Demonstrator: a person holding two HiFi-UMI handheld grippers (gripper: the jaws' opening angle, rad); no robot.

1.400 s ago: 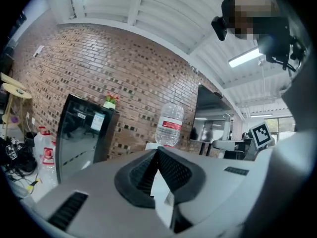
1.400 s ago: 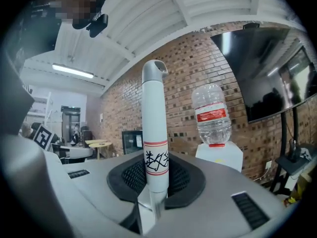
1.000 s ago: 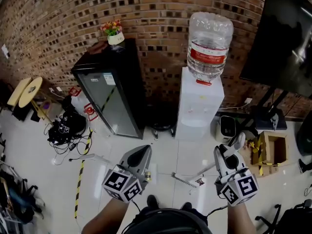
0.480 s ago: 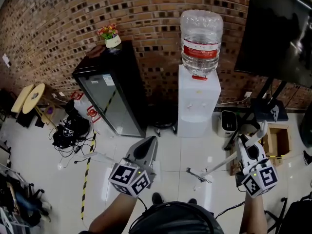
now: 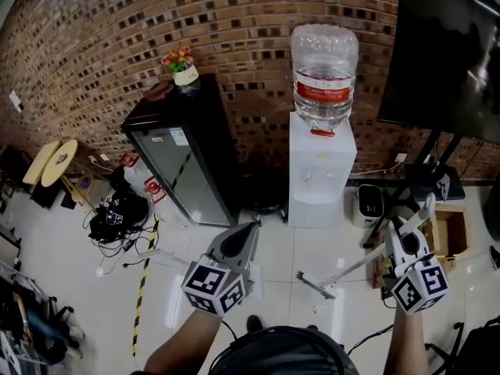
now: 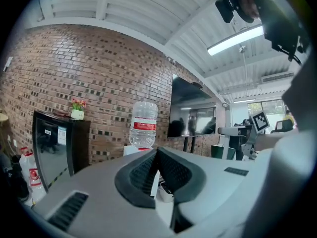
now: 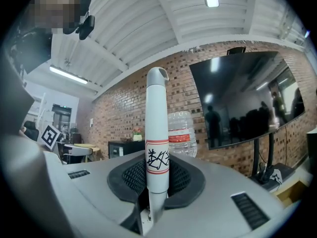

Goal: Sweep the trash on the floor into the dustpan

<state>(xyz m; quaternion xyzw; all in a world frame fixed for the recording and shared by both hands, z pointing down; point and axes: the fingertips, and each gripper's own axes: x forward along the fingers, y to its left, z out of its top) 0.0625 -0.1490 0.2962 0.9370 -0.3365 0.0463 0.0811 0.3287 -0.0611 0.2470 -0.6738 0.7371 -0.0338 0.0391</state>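
Note:
My right gripper is shut on the white handle of a broom. The handle slants down to the left, to the broom head low over the white floor tiles. In the right gripper view the labelled handle stands upright between the dark pads. My left gripper hangs at the lower middle of the head view. Its jaws are shut with nothing between them. I see no dustpan or trash clearly in any view.
A black fridge with a potted plant stands against the brick wall. Beside it is a white water dispenser with a bottle. Cables and striped tape lie at left. A cardboard box and TV stand are at right.
My right gripper has moved to the right with the broom, and the broom head has followed it a little. The left gripper has barely shifted.

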